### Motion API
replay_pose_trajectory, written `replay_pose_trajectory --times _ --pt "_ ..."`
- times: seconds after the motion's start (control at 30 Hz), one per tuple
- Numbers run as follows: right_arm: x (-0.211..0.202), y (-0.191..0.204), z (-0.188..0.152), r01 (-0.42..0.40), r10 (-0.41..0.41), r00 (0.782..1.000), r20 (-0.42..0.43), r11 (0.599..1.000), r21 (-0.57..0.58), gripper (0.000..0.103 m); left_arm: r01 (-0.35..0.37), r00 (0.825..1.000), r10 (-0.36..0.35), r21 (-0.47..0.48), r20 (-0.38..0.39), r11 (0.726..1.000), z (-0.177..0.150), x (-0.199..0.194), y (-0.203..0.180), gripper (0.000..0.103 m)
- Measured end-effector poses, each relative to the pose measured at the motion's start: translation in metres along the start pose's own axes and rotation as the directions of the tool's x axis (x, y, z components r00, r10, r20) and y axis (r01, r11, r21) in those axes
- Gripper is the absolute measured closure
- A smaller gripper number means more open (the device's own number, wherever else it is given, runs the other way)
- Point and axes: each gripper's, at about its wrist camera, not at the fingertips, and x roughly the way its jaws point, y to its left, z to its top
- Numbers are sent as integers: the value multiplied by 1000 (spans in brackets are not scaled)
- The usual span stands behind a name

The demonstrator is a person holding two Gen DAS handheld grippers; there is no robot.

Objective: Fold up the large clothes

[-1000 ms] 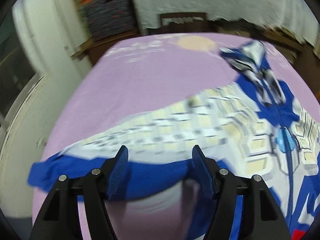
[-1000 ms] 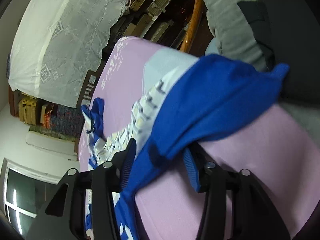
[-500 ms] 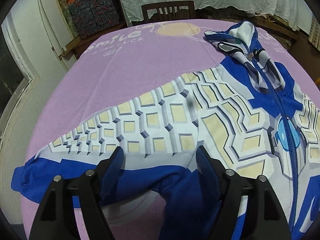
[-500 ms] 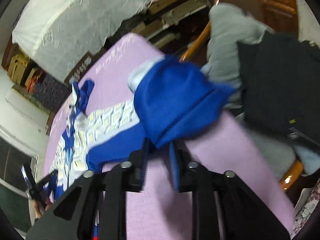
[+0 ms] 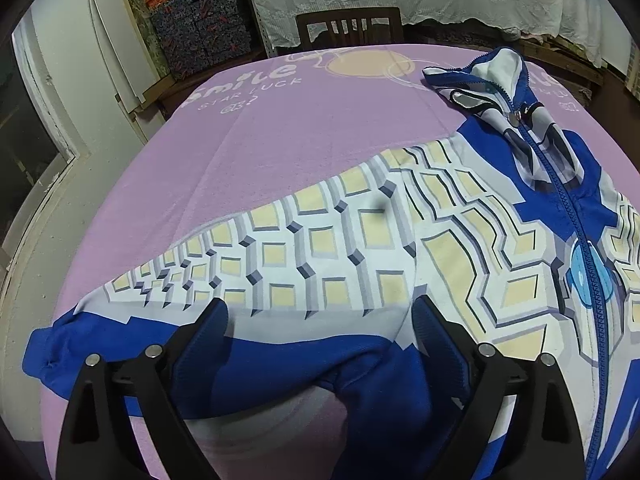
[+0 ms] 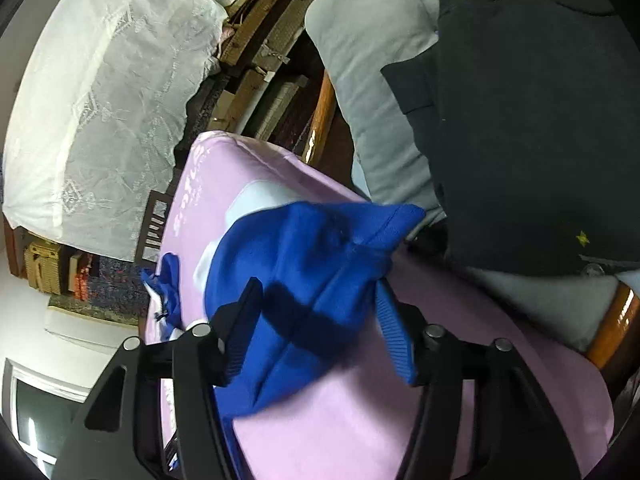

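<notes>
Our left gripper [image 5: 320,320] hangs low over the near edge of the zip-up garment [image 5: 400,240], its jaws having just been opening and now spread wide, with the blue underside of the sleeve [image 5: 192,280] lying between them untouched. Our right gripper [image 6: 316,320] has likewise just been opening: a second ago it pinched the blue cuff [image 6: 312,248], and now its pads stand clear on either side, the cloth slumped loosely between them on the pink cover [image 6: 360,420]. We judge from this that both sleeves have been let go after spreading, so the garment is laid out and the folding proper can begin. It lies front up on the pink-covered table, zipper [image 5: 576,216] closed. In the left view the hood [image 5: 492,76] points away toward the wooden chair [image 5: 348,28], so the body's long axis runs from near to far, while the patterned sleeve stretches crosswise to the left, its blue end near the table's edge.
</notes>
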Motion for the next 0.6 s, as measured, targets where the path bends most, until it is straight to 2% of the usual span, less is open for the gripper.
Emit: replay_pose_trajectory --times 0.07,0.13,0.2,0.27,0.33,0.37,0.43,0.47,0.57,0.6 --pt "7 4 3 6 -5 1000 26 1000 -26 95 4 1000 -4 -3 0 1000 0 0 1 8" --pt "-2 13 6 -21 29 995 100 997 -78 96 8 1000 -8 -10 -2 1000 0 1 2 7" --pt "-20 24 1 -9 37 984 173 987 -158 96 11 1000 -11 -16 -5 1000 0 2 4 6" --pt "-27 22 -5 65 -27 981 190 978 -196 96 12 1000 -13 -22 -9 1000 0 2 5 5" --pt "-17 -5 1 128 -112 986 127 985 -118 96 12 1000 -13 -23 -10 1000 0 3 5 4" --pt "-12 -20 3 116 -112 990 80 992 -51 95 12 1000 -13 -23 -11 1000 0 3 5 4" --pt "-15 -26 2 102 -101 993 63 995 -13 92 12 1000 -12 -24 -12 1000 1 2 6 4" --pt "-21 -22 1 117 -115 989 93 993 -17 86 10 1000 -10 -22 -13 1000 0 2 6 4" --pt "-33 -5 -4 157 -151 974 170 987 -23 85 -9 1000 9 -9 -12 1000 4 -2 5 4" --pt "-38 14 -10 172 -154 961 228 983 -63 83 -12 1000 12 -1 -3 1000 6 -5 5 4"
